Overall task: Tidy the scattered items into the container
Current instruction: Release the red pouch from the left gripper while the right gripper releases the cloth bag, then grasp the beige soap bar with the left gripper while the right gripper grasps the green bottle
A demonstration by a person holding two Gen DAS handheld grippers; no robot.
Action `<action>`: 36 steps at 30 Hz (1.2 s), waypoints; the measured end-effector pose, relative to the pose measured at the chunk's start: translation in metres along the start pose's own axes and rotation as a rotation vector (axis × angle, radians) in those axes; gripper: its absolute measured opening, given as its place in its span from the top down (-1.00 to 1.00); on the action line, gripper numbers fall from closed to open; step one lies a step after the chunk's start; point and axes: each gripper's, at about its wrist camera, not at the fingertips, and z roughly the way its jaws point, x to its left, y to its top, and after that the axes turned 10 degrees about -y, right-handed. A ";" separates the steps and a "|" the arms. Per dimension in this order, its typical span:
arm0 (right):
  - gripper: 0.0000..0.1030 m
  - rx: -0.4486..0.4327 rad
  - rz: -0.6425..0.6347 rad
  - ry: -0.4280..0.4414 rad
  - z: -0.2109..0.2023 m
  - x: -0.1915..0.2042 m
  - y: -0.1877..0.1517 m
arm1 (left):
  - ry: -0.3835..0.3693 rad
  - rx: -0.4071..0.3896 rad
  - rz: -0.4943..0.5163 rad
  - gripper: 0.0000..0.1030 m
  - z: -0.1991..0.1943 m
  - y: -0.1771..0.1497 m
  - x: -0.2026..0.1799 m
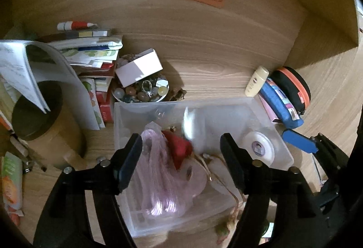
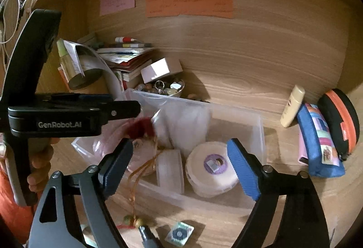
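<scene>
Over the clear plastic container [image 1: 267, 112], left gripper [image 1: 181, 157] spread wide, nothing pinched between its pads. Right gripper [image 2: 179, 168] likewise wide apart, hanging above the near rim, empty; blue pad facing the roll of tape [image 2: 212, 167].

Already inside the container: pink mesh bag [image 1: 158, 186], red pouch [image 1: 179, 148], crumpled clear plastic bag [image 2: 186, 123], roll of tape, small clear round case [image 2: 171, 168]. Draped over the container's near wall and not fully in: gold cord with green beads [image 2: 131, 218], its tail lying on the wood outside.

Still out, by the look of it: just in front of the container, small patterned square [image 2: 180, 233] and a dark pen-like tip [image 2: 147, 234]. Right of the container: cream bottle [image 2: 292, 105], blue pencil case [image 2: 317, 141], black-and-orange zip case [image 2: 340, 121]. Behind the container: bowl of stones and rings [image 1: 143, 91] with a white box [image 1: 138, 66] resting on it, stack of booklets [image 1: 95, 53], glue stick [image 1: 77, 25]. Left of the container: cardboard tube [image 1: 40, 125] and a snack packet [image 1: 11, 182]. Roughly a first share done, then; whether the bowl and booklets count as clutter, unclear.

Underneath, light wood-grain desk [image 1: 215, 62], backed by a matching wooden panel carrying pink, green and orange notes [image 2: 188, 3]. Dim, warm light; cables hanging at far left in the right wrist view.
</scene>
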 end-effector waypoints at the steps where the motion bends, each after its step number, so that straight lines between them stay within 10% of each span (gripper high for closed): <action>1: -0.63 0.005 0.002 0.001 -0.003 0.000 -0.001 | 0.005 -0.003 0.011 -0.38 -0.003 -0.001 -0.003; 17: -0.64 0.053 0.043 -0.017 -0.041 -0.015 -0.036 | 0.107 -0.016 0.116 -0.83 -0.047 -0.039 -0.033; 36: -0.65 0.220 0.037 0.077 -0.028 -0.013 -0.093 | 0.103 0.130 0.068 -0.83 -0.034 -0.119 -0.039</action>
